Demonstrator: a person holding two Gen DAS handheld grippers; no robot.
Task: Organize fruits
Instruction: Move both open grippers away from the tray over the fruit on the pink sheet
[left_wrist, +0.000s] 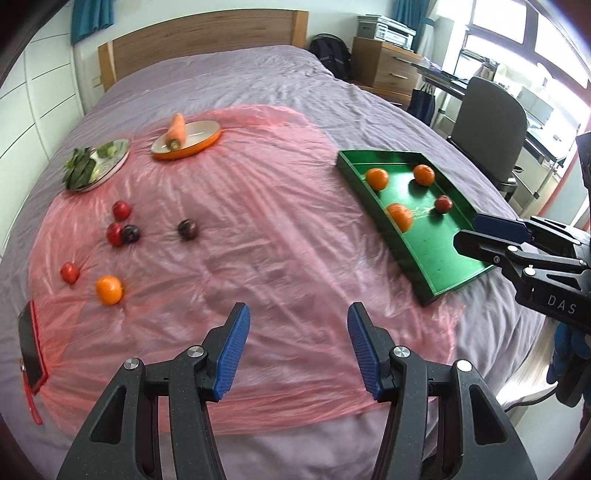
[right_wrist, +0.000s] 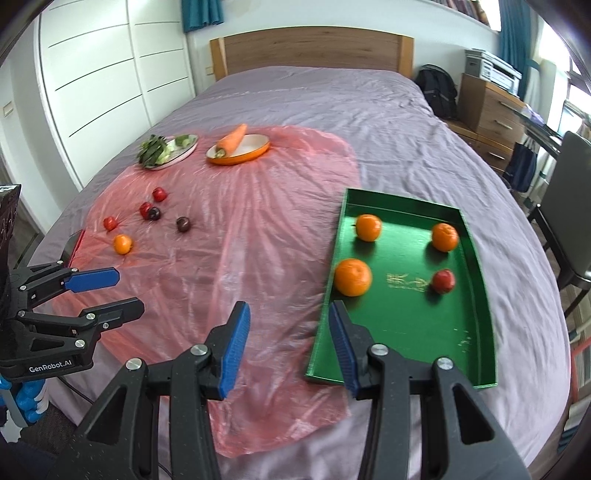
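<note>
A bed covered with a lilac sheet filled both views, with a thin pink plastic sheet spread over its middle. The green tray served as the landmark, lying on the bed with one long side overlapping the plastic sheet's edge.

Inside the tray sat three oranges and one red fruit, all apart from each other: one orange against the tray's left wall near the middle, a second orange beyond it toward the headboard, a third orange near the right wall, and the red fruit also near the right wall. The near half of the tray floor was bare.

Well to the left of the tray, on the plastic sheet, lay loose fruit: a single orange, a red fruit beside it, a red fruit touching a dark plum, another red fruit just beyond them, and a lone dark plum closest to the tray.

Farther from the tray, toward the wooden headboard, an orange-rimmed dish held a carrot, and left of it a plate held leafy greens.

The left gripper hovered over the plastic sheet, left of the tray, its blue-padded jaws spread apart and holding nothing. The right gripper hovered at the tray's near left corner, jaws likewise spread wide and holding nothing.
</note>
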